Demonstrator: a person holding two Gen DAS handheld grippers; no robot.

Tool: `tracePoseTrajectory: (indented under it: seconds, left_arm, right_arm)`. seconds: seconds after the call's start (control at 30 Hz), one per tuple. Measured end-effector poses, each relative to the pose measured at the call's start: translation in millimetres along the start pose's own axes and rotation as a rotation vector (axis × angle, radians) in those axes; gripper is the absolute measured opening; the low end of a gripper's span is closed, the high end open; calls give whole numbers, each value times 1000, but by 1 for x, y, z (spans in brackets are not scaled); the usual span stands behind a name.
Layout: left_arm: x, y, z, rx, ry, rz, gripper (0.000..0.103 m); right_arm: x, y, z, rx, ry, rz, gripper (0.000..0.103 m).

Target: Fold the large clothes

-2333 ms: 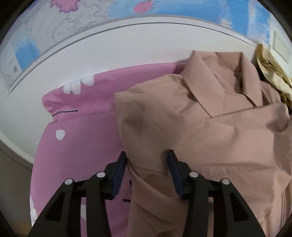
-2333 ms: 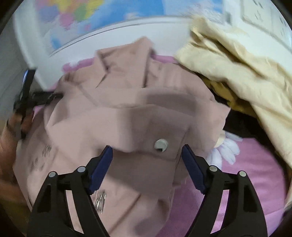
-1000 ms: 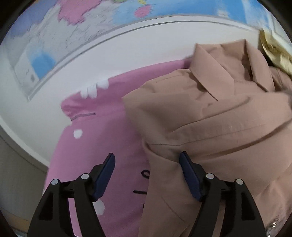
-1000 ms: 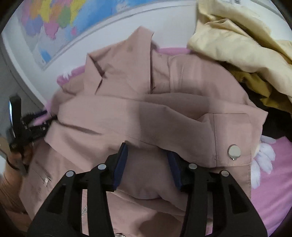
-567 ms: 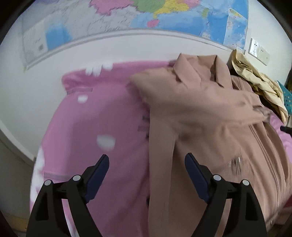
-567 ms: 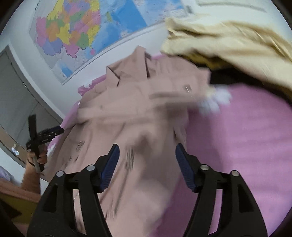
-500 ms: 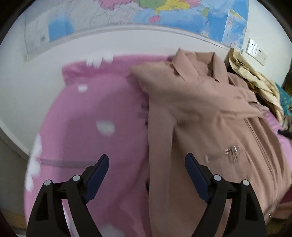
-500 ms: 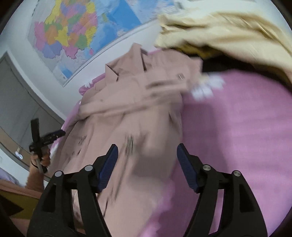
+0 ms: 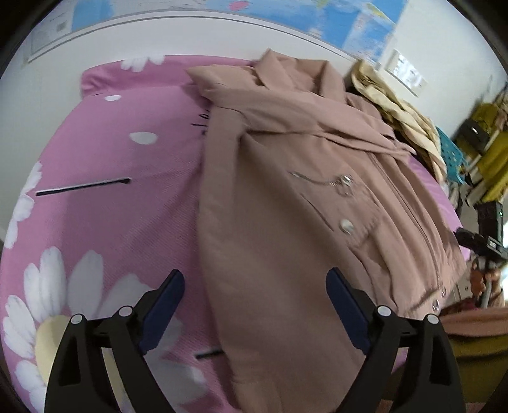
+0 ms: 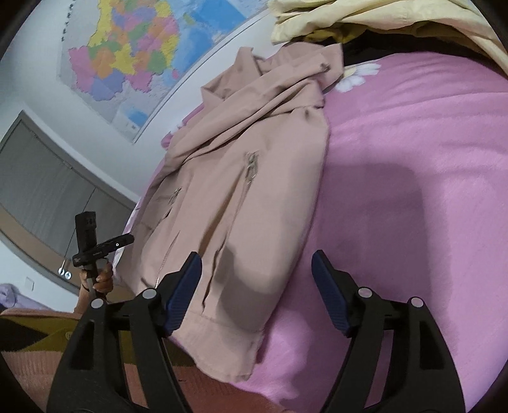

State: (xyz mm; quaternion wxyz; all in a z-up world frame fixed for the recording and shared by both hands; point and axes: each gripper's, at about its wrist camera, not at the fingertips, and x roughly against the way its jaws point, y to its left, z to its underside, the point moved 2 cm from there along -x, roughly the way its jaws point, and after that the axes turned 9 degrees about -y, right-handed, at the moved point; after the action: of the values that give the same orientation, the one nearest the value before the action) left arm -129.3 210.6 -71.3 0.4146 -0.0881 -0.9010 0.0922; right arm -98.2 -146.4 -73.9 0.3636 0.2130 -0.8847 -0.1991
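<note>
A dusty-pink jacket (image 9: 285, 197) lies face up on a pink flowered bed sheet (image 9: 104, 203), collar at the far end, both sleeves folded across the chest. It also shows in the right wrist view (image 10: 241, 203), with its hem near the bed's front edge. My left gripper (image 9: 255, 305) is open and empty above the jacket's left hem. My right gripper (image 10: 257, 286) is open and empty above the jacket's right hem corner. The other gripper shows at the edge of each view, the right one (image 9: 479, 241) and the left one (image 10: 95, 251).
A heap of pale yellow and mustard clothes (image 10: 381, 19) lies at the bed's far right, also seen in the left wrist view (image 9: 397, 104). A wall map (image 10: 136, 54) hangs behind the bed. Shelves with clutter (image 9: 482, 139) stand at the right.
Both grippers let go of the sleeves, opened wide, and pulled back toward the jacket's hem. The sleeves now lie folded across the chest.
</note>
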Motion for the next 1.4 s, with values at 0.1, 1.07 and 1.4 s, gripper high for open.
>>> tracePoseTrajectory:
  seconds: [0.1, 1.07, 1.4]
  left_arm:
    - [4, -9, 7, 28, 11, 125, 88]
    - [-4, -20, -6, 258, -21, 121, 5]
    - [88, -27, -12, 315, -168, 290, 3]
  right_arm:
    - [-3, 5, 5, -1, 11, -38, 71]
    - [2, 18, 7, -118, -56, -292, 8]
    - [87, 75, 5, -4, -193, -441, 8]
